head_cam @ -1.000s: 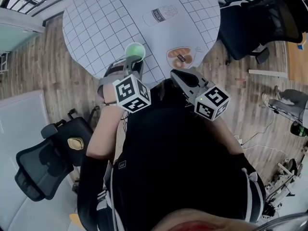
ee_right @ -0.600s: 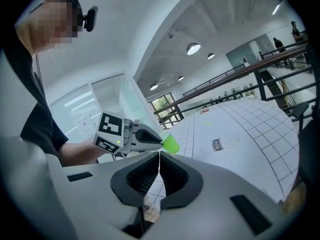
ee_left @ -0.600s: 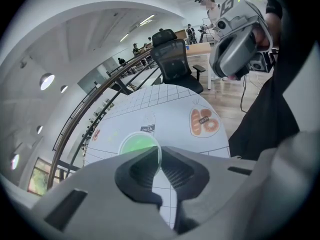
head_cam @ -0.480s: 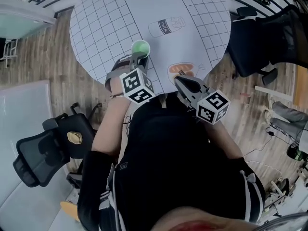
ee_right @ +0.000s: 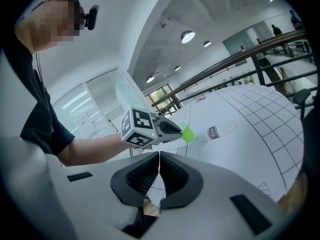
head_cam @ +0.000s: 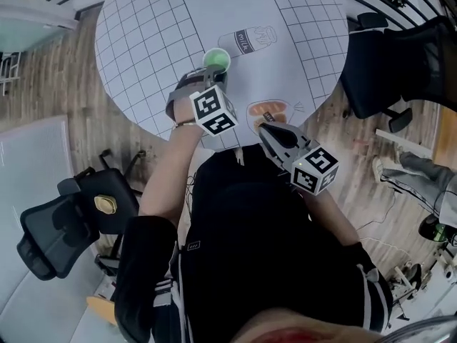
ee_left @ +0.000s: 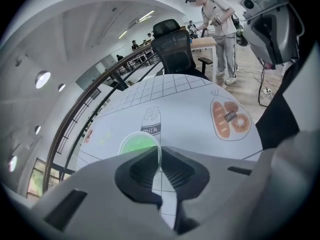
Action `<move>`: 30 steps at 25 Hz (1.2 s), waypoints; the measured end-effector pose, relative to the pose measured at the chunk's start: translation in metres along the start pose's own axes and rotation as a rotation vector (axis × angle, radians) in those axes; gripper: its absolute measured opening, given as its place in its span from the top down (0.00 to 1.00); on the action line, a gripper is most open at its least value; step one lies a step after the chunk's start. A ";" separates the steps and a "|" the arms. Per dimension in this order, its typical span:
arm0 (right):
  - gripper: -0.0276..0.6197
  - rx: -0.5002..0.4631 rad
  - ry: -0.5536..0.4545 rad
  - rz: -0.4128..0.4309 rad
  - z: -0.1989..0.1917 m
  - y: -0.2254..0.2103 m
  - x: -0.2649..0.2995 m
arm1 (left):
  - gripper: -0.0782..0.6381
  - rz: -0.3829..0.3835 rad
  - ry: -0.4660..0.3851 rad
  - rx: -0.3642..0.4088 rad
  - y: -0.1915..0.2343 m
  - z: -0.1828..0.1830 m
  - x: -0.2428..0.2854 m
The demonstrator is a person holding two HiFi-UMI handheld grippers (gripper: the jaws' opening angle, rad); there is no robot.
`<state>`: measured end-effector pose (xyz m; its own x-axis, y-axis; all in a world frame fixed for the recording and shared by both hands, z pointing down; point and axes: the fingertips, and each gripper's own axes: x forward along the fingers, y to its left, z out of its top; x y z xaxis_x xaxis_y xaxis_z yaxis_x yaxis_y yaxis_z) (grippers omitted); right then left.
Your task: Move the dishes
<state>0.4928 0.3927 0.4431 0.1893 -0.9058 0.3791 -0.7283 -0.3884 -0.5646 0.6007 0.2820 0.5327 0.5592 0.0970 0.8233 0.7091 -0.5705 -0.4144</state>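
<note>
A small green cup (head_cam: pixel 216 58) hangs over the round, grid-printed table (head_cam: pixel 157 34), close to the printed milk bottle (head_cam: pixel 246 41). My left gripper (head_cam: pixel 214 73) is shut on the cup's rim; in the left gripper view the cup (ee_left: pixel 137 145) shows its thin wall pinched between the jaws of that gripper (ee_left: pixel 160 156). My right gripper (head_cam: pixel 263 128) hovers at the table's near edge by the printed bread picture (head_cam: pixel 268 111). Its jaws are shut with nothing between them. The right gripper view shows the right gripper (ee_right: pixel 159 159) and, beyond it, the cup (ee_right: pixel 187 133) in the left gripper (ee_right: pixel 172 129).
A black office chair (head_cam: pixel 389 56) stands to the right of the table and another (head_cam: pixel 64 227) on the floor at the lower left. A railing runs beyond the table's far side. A person (ee_left: pixel 220 19) stands far off in the left gripper view.
My left gripper has carried the green cup farther over the table, toward the milk picture. The right gripper has stayed near the table's edge.
</note>
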 end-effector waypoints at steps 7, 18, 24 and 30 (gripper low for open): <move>0.93 0.044 0.029 -0.038 -0.010 -0.019 -0.006 | 0.86 -0.028 0.012 0.052 0.006 0.006 0.043; 0.93 0.043 0.014 -0.039 -0.002 -0.029 -0.012 | 0.86 -0.058 0.027 0.040 0.008 0.008 0.068; 0.93 0.021 0.010 -0.019 0.007 -0.026 -0.008 | 0.83 -0.098 0.039 0.008 0.005 0.003 0.067; 0.93 -0.008 0.010 0.015 0.014 -0.017 -0.002 | 0.74 -0.055 0.038 -0.010 0.014 0.002 0.048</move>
<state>0.5144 0.3992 0.4414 0.1717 -0.9099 0.3775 -0.7361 -0.3732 -0.5647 0.6380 0.2805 0.5656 0.5030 0.0973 0.8588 0.7337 -0.5732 -0.3648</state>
